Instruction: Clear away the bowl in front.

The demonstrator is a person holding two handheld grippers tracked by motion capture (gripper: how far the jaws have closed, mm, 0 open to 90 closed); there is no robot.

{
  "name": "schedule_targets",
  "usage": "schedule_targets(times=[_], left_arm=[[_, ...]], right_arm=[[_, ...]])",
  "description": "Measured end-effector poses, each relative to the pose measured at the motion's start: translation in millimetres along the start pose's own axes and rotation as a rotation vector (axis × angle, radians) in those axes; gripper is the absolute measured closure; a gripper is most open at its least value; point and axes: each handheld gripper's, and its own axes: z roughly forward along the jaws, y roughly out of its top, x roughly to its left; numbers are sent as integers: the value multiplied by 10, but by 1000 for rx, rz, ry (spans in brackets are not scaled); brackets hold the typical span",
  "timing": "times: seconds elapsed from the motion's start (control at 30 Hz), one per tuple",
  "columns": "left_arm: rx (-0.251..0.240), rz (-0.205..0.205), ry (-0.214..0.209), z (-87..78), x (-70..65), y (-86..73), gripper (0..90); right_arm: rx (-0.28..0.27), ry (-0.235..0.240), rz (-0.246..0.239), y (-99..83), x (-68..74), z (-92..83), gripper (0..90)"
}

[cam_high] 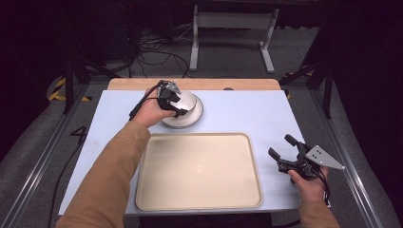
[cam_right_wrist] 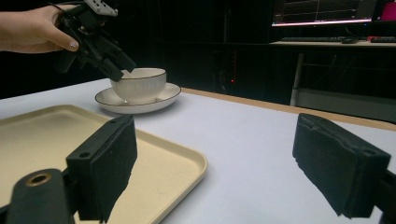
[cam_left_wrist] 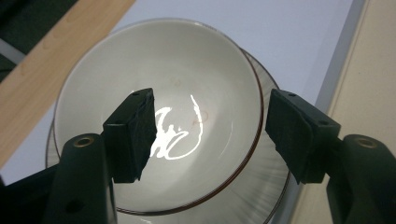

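High view shows my left claw (cam_high: 175, 105) over the white bowl (cam_high: 190, 102), which sits on a saucer (cam_high: 183, 122) near the far edge of the pale blue worktop (cam_high: 237, 111), just beyond the empty beige tray (cam_high: 199, 171). My right claw (cam_high: 284, 148) rests at the near right corner of the worktop, well apart from the bowl, with its jaws spread and nothing between them. The left gripper view adds what the overhead angle hides: I look straight down into the bowl (cam_left_wrist: 159, 112), see the thin dark line around its rim and a bright glare on its bottom, and one jaw hangs inside the bowl while the other stands outside the rim, so the wall lies between them. The pads are apart from the rim there, so this claw is open around it, not pressing. The right gripper view gives the side profile: the bowl (cam_right_wrist: 139, 84) stands upright in the saucer (cam_right_wrist: 140, 103), with my left claw (cam_right_wrist: 116, 65) tilted down at its rim, and the tray's (cam_right_wrist: 159, 154) raised lip in front.
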Motion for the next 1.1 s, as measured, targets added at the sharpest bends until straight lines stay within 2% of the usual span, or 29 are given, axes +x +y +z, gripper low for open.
schedule_targets(times=[0.1, 0.17, 0.4, 0.47, 0.77, 1.1], left_arm=[[-3, -1, -17, 29, 16, -8, 360], [3, 12, -27, 44, -5, 1, 385], [56, 49, -51, 112, -62, 20, 409], [86, 64, -55, 141, -79, 22, 418], [148, 88, -69, 222, -100, 5, 444], [171, 131, -73, 250, -140, 18, 641]], right_arm=[[3, 3, 2, -2, 3, 7, 144], [5, 7, -1, -4, 3, 16, 144], [8, 9, -4, -8, 2, 26, 144], [9, 11, -1, -8, 7, 26, 144], [14, 11, -4, -11, 4, 26, 144], [17, 13, 1, -16, 5, 26, 144]])
